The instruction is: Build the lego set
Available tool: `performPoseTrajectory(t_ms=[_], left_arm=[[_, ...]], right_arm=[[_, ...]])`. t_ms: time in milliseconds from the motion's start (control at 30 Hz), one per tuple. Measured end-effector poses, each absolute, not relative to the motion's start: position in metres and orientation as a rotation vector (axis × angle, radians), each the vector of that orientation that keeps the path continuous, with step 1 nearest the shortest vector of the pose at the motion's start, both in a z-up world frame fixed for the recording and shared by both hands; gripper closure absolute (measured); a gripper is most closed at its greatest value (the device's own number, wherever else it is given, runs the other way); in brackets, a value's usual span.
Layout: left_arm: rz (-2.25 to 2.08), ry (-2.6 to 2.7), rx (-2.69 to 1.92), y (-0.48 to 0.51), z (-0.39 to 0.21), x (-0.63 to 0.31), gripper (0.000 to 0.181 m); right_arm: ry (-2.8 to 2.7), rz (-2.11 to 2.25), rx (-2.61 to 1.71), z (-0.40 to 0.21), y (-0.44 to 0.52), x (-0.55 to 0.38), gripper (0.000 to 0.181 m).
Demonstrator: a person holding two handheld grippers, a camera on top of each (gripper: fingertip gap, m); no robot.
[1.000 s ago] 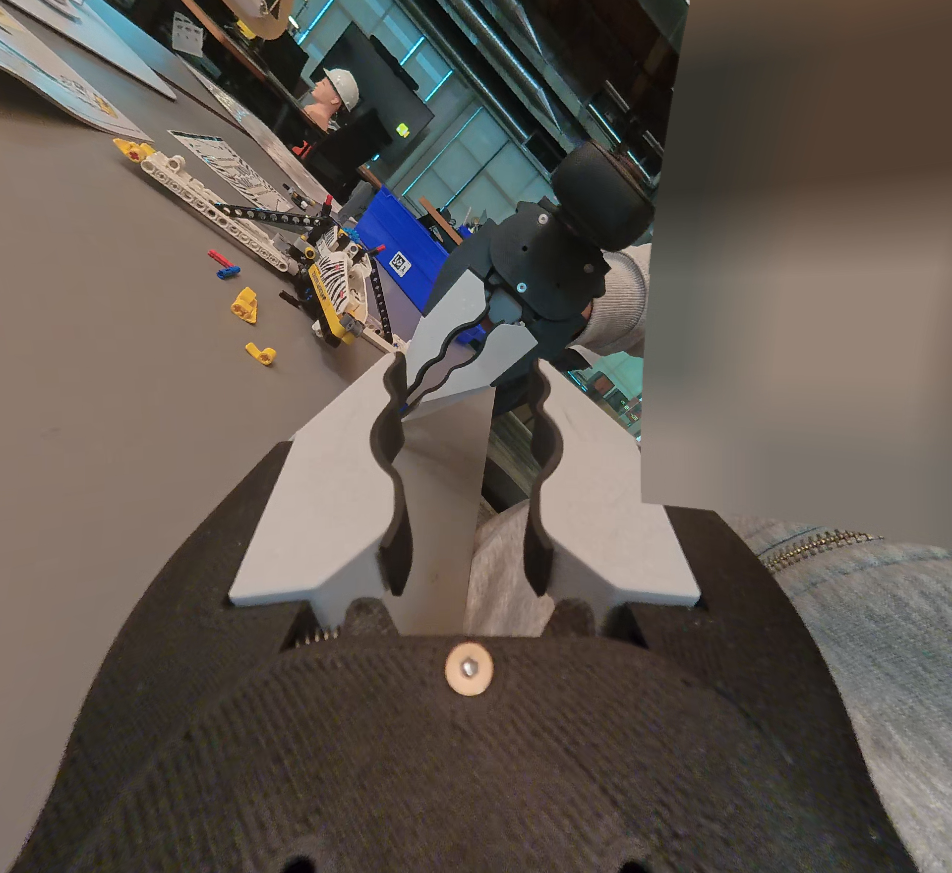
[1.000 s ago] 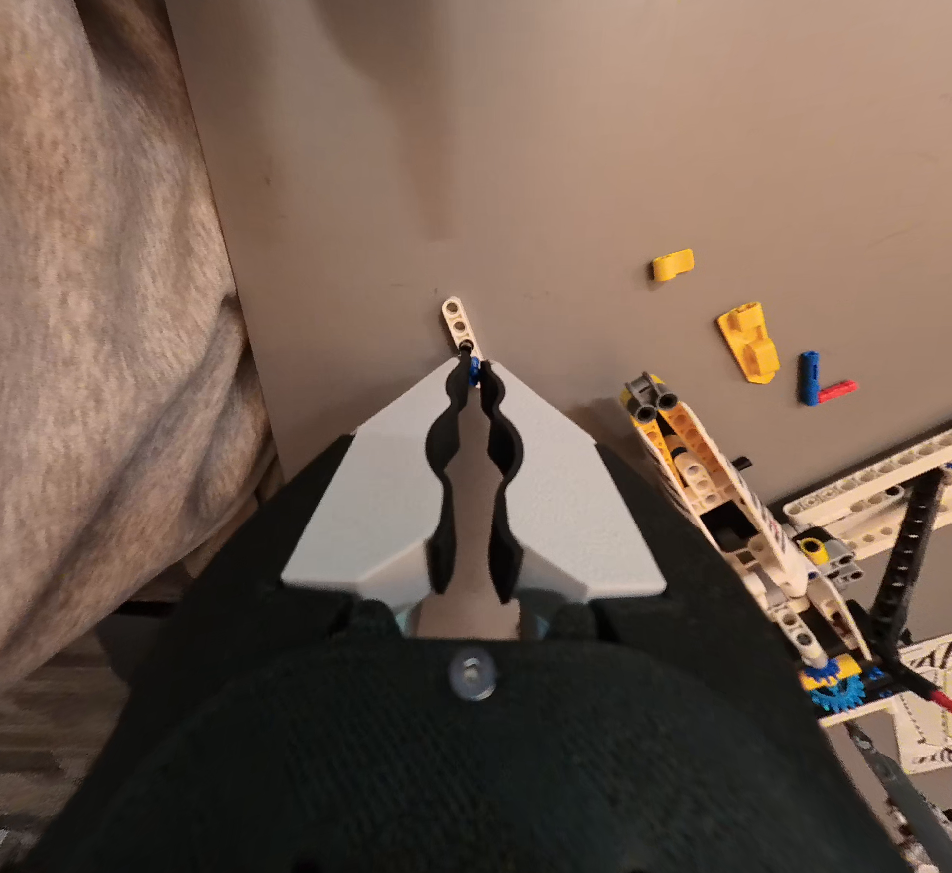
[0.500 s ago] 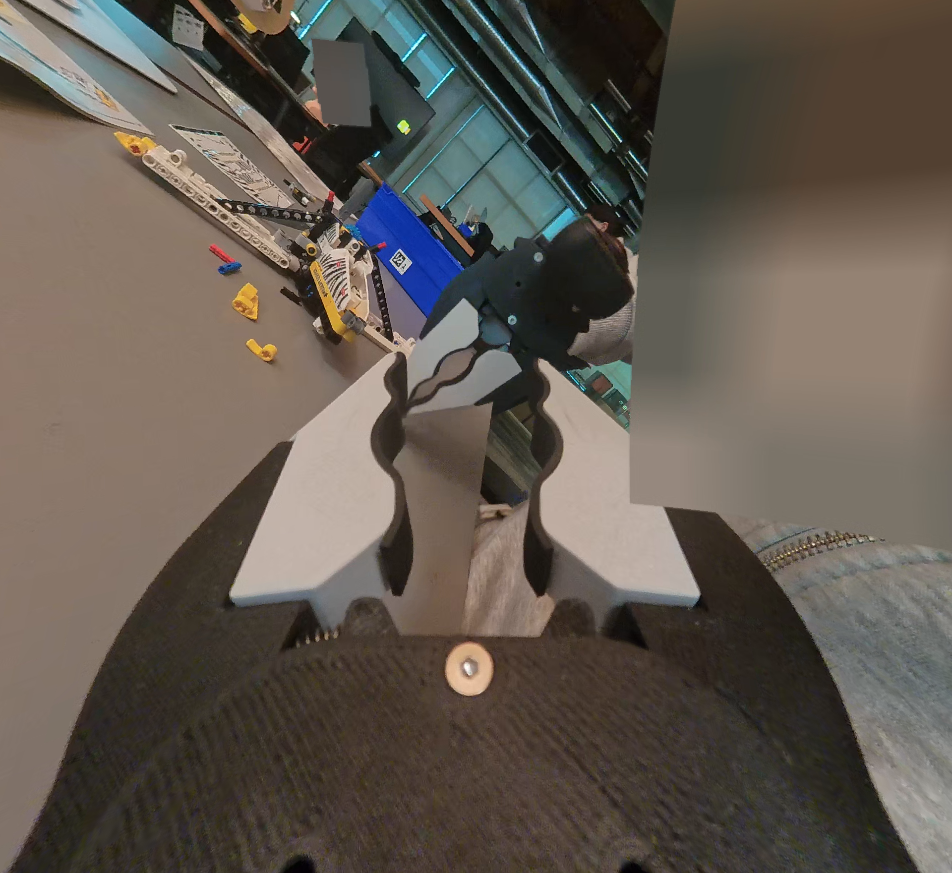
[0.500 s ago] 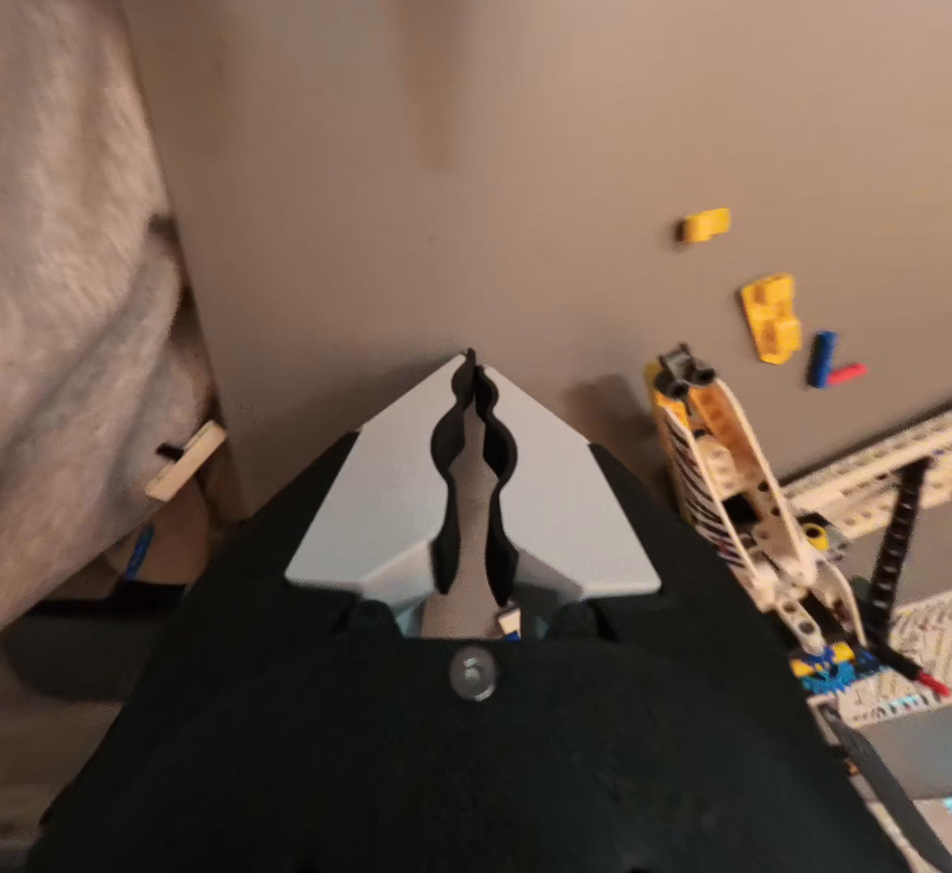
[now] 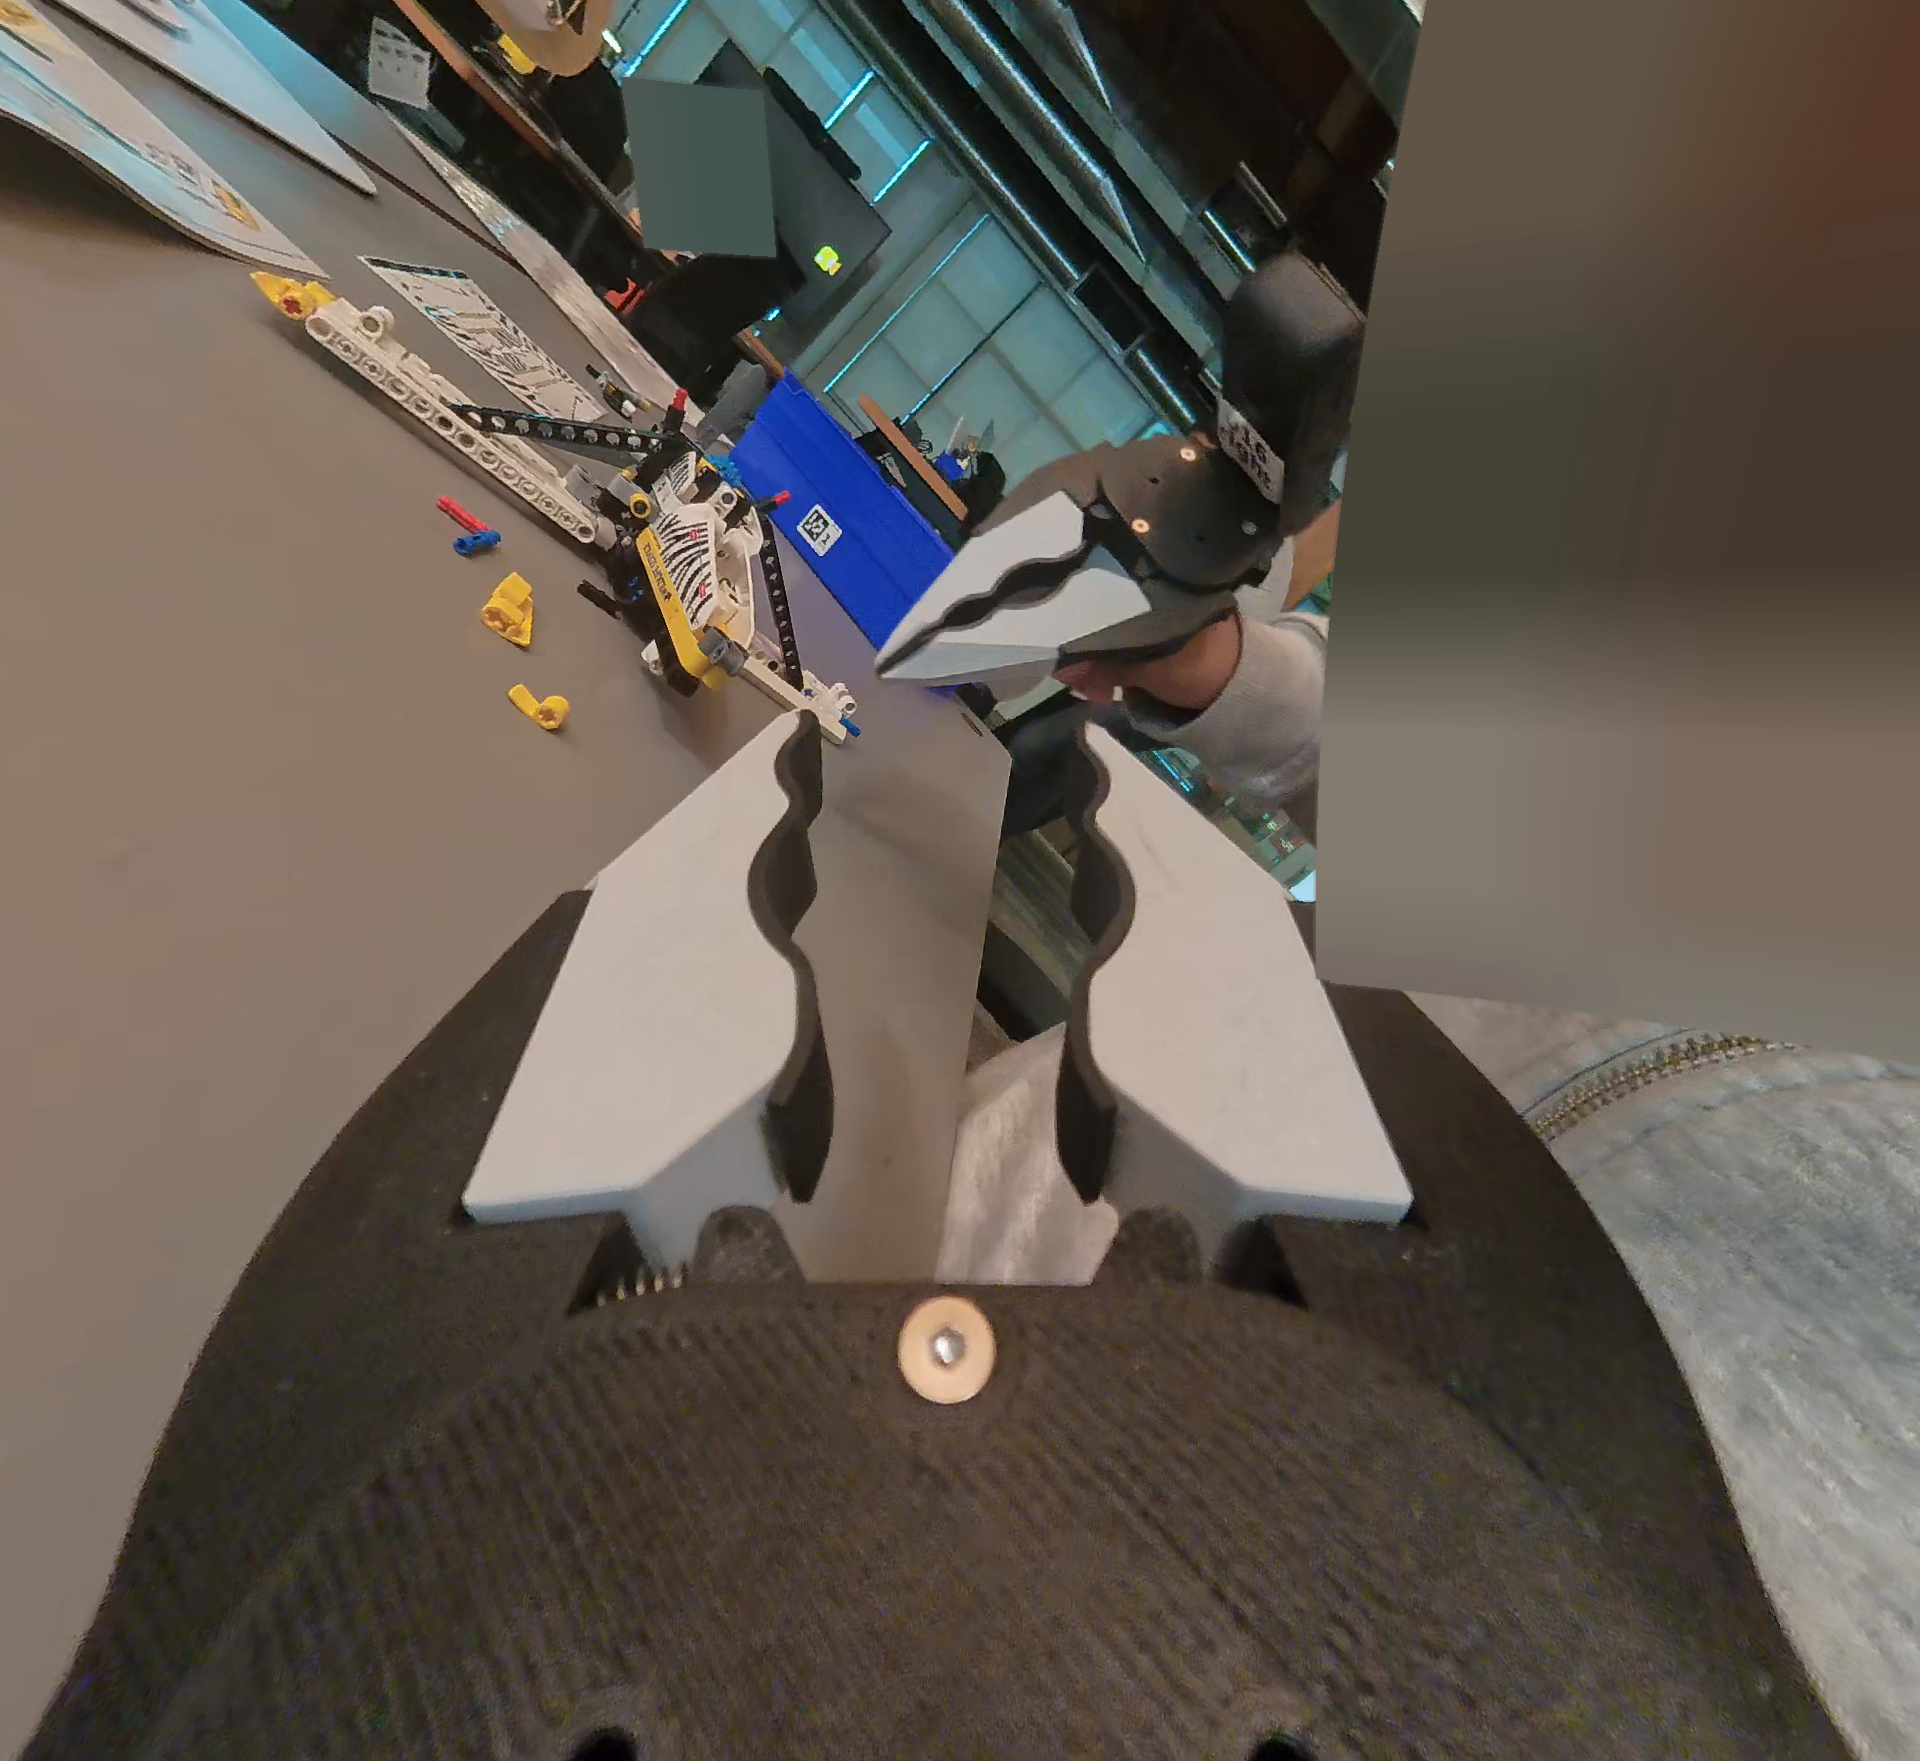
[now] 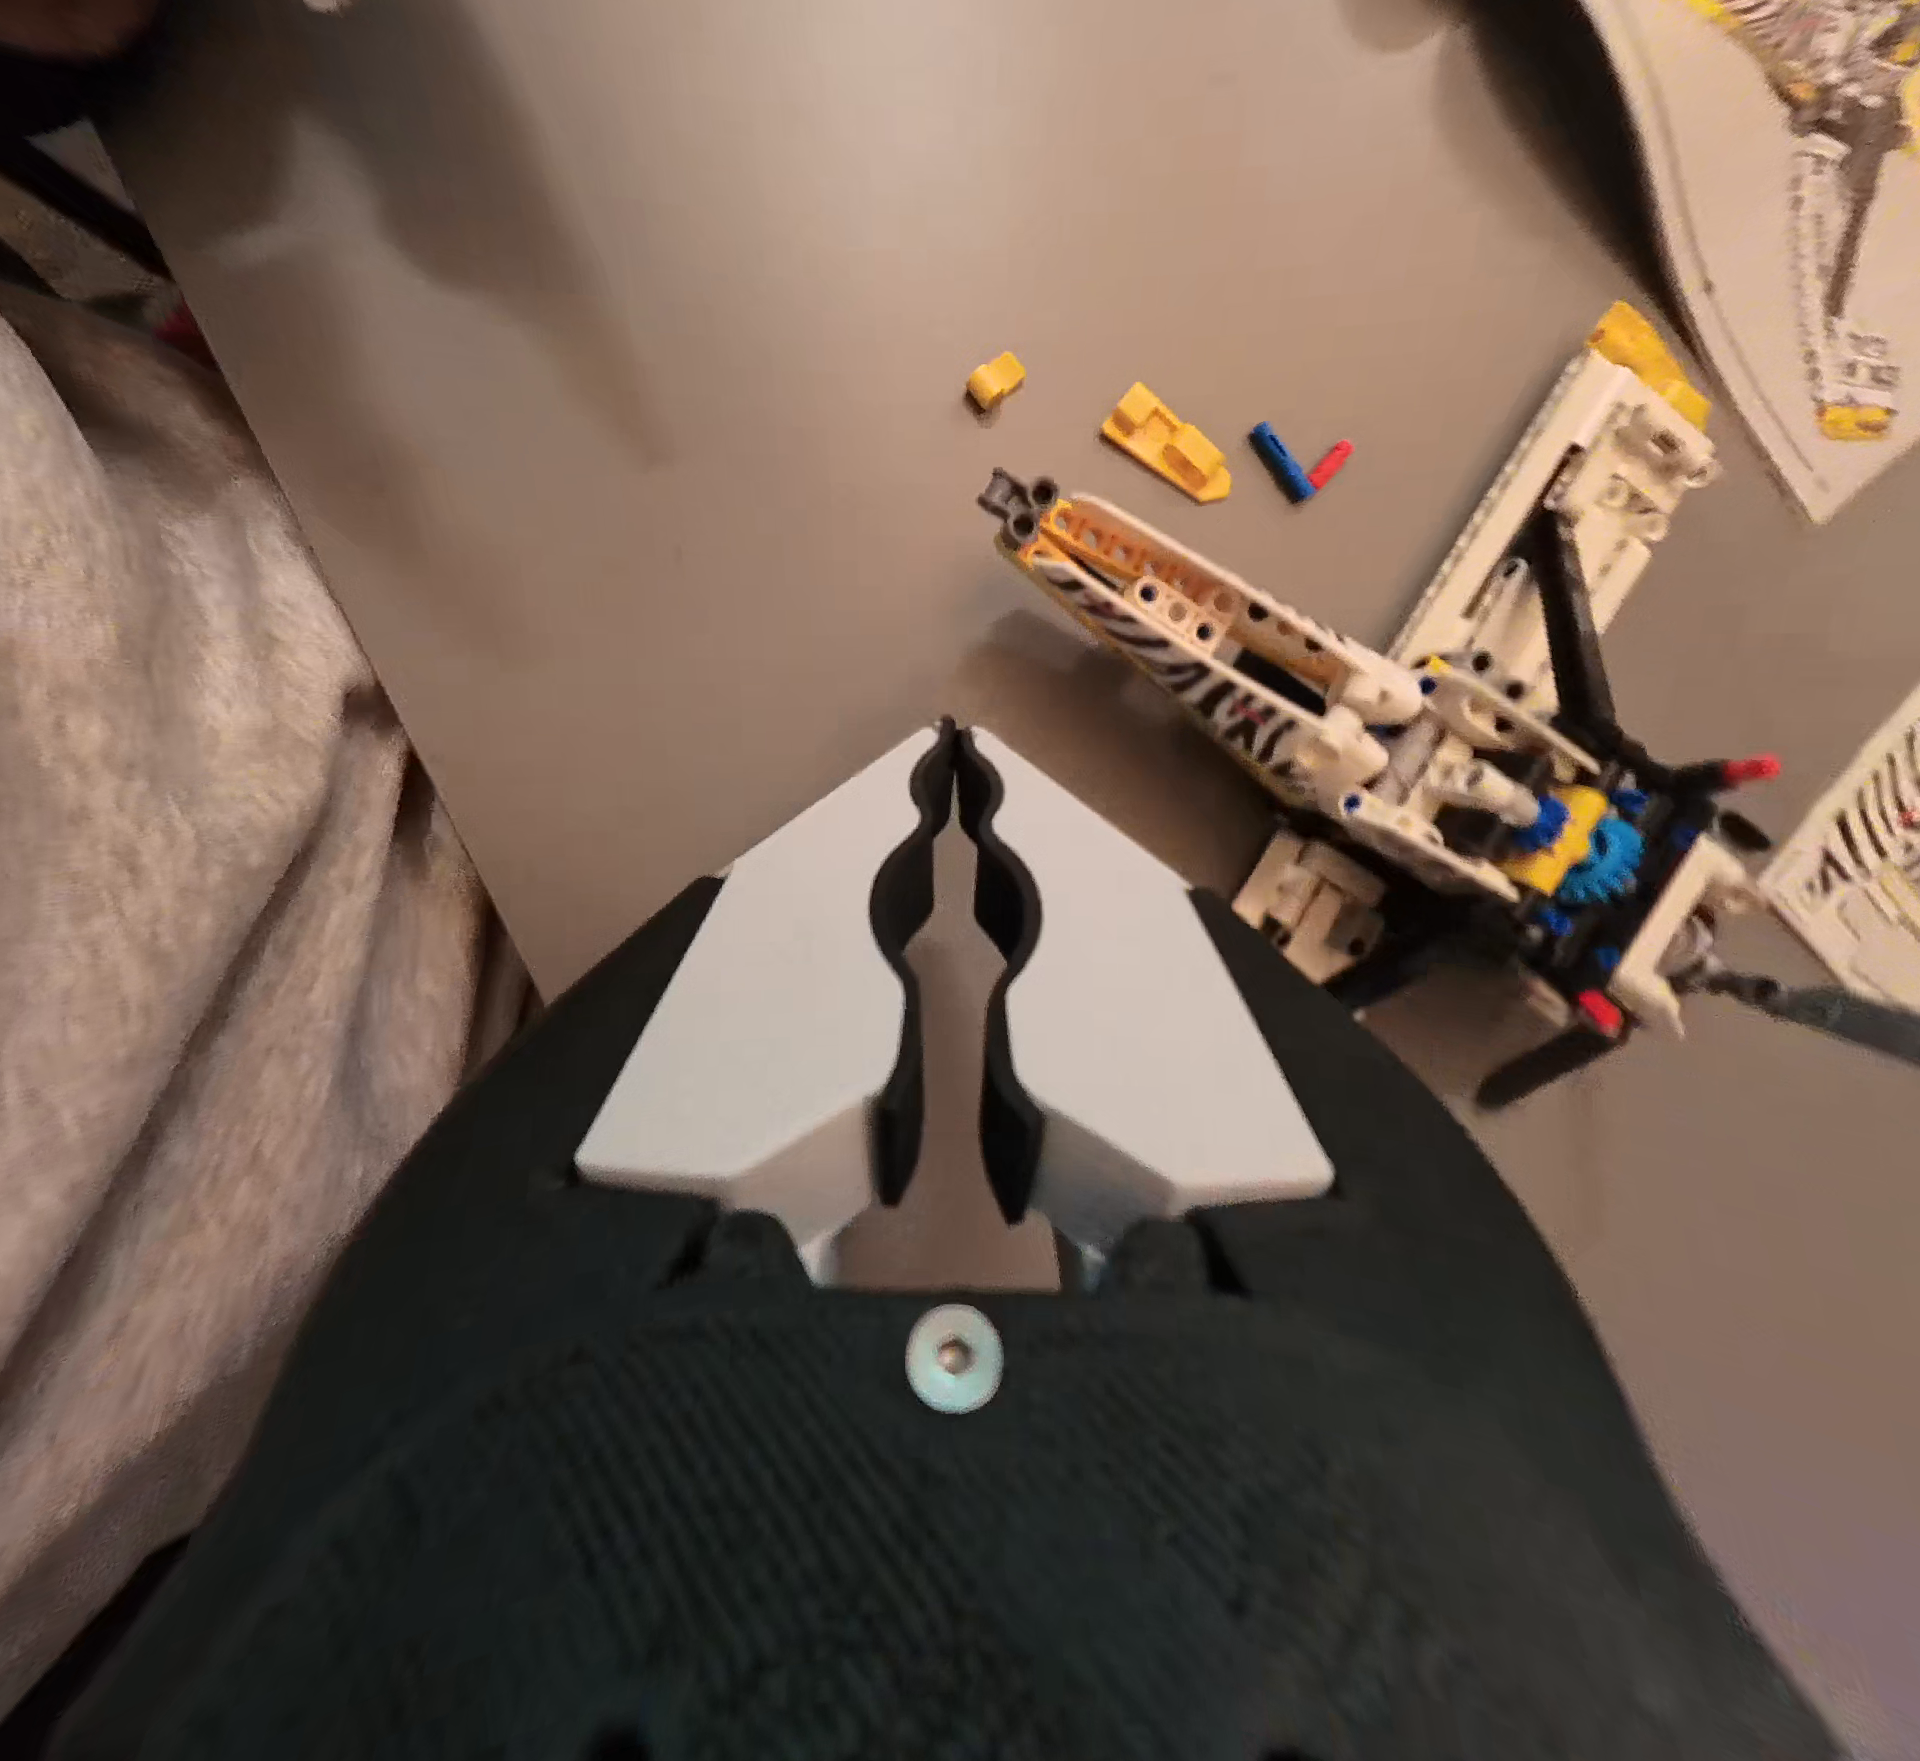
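Left wrist view: the left tool (image 5: 940, 735) hangs over the near edge of the grey surface (image 5: 208, 828), its fingers apart and nothing between them. Beyond it the right tool (image 5: 894, 662) hovers above the surface, its grey fingers together. The half-built lego model (image 5: 691, 568) stands mid-surface, with a long white beam (image 5: 457, 418) running away behind it. Loose parts lie just left of the model: 2 yellow pieces (image 5: 509, 610), and a blue and red pin (image 5: 470, 529). A blue bin (image 5: 842, 527) sits past the far edge; its contents cannot be seen.

Right wrist view: the right tool (image 6: 951, 735) has its pads pressed together, and no part shows between them. The model (image 6: 1351, 755) lies to its right, the open instruction booklet (image 6: 1766, 101) beyond.

My judgement: this is a pause between steps, with both tools empty. The next move calls for opening the right tool, choosing 1 loose part and gripping it squarely for insertion into the model.
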State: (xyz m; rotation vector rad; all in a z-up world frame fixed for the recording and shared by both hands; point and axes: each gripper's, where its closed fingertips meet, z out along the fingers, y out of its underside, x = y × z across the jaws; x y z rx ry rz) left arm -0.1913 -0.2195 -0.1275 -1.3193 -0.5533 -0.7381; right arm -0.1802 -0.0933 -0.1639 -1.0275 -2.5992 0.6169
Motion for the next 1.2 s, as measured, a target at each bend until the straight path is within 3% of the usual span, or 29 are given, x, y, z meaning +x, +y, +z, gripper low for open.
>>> performPoseTrajectory(t_ms=[533,633,867,1033,1200], left_arm=[[-0.630,-0.373,-1.357,-0.215,-0.116,-0.163,0.139],[-0.730,-0.244,-1.405,-0.199,-0.116,-0.119,0.150],[-0.808,0.122,-1.975,-0.149,-0.210,0.026,0.156],[-0.585,0.370,-2.374,-0.149,-0.279,0.057,0.149],[-0.843,0.358,-2.510,-0.155,-0.299,0.078,0.147]], right_arm=[[-2.268,0.838,-1.212,-0.163,-0.045,-0.066,0.168],[-2.170,0.914,-1.298,-0.165,-0.029,-0.046,0.167],[-1.888,0.949,-1.421,-0.173,0.024,0.011,0.167],[-1.687,0.948,-1.468,-0.184,0.072,0.038,0.166],[-1.575,0.920,-1.549,-0.214,0.109,0.063,0.166]])
